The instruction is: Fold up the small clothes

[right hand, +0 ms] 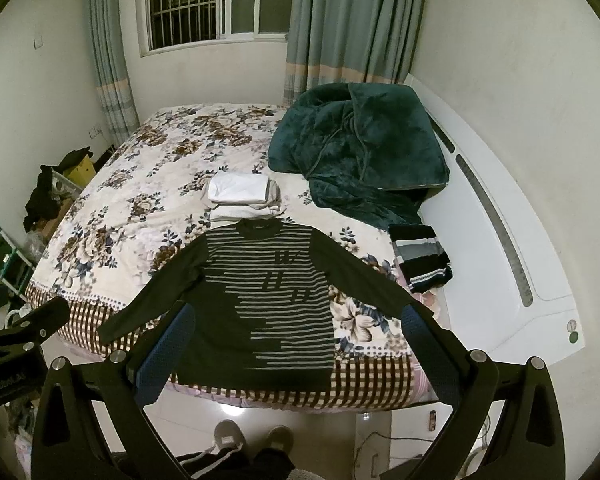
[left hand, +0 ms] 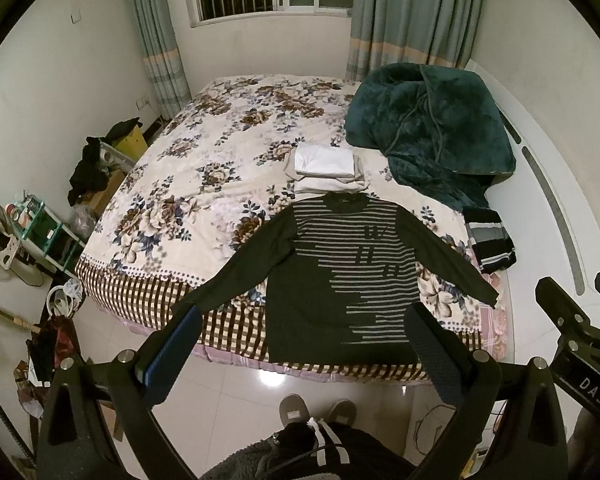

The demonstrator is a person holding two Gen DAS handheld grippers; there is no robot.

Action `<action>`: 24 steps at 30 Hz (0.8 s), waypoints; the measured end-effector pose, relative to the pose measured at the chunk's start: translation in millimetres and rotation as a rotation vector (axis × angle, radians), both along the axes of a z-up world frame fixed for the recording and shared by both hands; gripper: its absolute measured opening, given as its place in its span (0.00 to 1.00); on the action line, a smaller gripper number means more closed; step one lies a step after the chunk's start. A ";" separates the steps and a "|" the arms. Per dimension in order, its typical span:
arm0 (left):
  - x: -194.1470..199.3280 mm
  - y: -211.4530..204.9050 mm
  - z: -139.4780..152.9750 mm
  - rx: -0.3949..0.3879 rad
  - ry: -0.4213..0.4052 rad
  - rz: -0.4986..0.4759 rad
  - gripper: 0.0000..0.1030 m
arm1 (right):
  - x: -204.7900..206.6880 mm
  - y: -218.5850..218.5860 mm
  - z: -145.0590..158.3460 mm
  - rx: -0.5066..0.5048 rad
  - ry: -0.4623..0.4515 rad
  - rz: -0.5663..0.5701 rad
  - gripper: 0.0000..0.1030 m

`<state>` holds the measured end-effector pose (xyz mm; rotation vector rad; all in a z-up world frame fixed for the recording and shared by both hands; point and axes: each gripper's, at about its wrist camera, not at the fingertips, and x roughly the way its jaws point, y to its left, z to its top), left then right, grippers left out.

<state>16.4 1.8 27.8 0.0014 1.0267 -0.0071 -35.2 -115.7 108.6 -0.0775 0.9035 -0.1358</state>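
So the dark striped long-sleeve sweater (left hand: 340, 276) is laid flat at the near edge of my floral-quilted bed (left hand: 204, 168), sleeves out, not folded yet. Folded white clothes (left hand: 326, 170) and a folded black-and-grey striped knit (left hand: 490, 240) look done. My left gripper (left hand: 304, 354) and right gripper (right hand: 296, 354) both hover spread wide, empty.

"DAS" on the right gripper (left hand: 576, 308), partial "GenRobot.AI" on the left gripper (right hand: 4, 312)
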 end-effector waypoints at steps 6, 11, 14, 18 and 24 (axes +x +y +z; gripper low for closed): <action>2.0 -2.1 2.9 -0.002 -0.006 0.000 1.00 | -0.6 -0.8 0.2 0.002 -0.002 0.000 1.00; -2.9 -2.8 1.6 -0.001 -0.008 -0.002 1.00 | -1.1 -1.5 1.2 0.004 -0.002 0.001 1.00; -4.9 -2.7 0.5 -0.002 -0.008 -0.002 1.00 | -0.8 -1.7 2.8 0.004 -0.003 0.002 1.00; -5.6 -2.4 0.1 -0.002 -0.010 -0.001 1.00 | -1.3 -2.4 2.5 0.004 -0.003 0.003 1.00; -3.7 -3.7 2.6 -0.003 -0.008 -0.002 1.00 | -1.7 -3.2 3.5 0.005 -0.002 0.004 1.00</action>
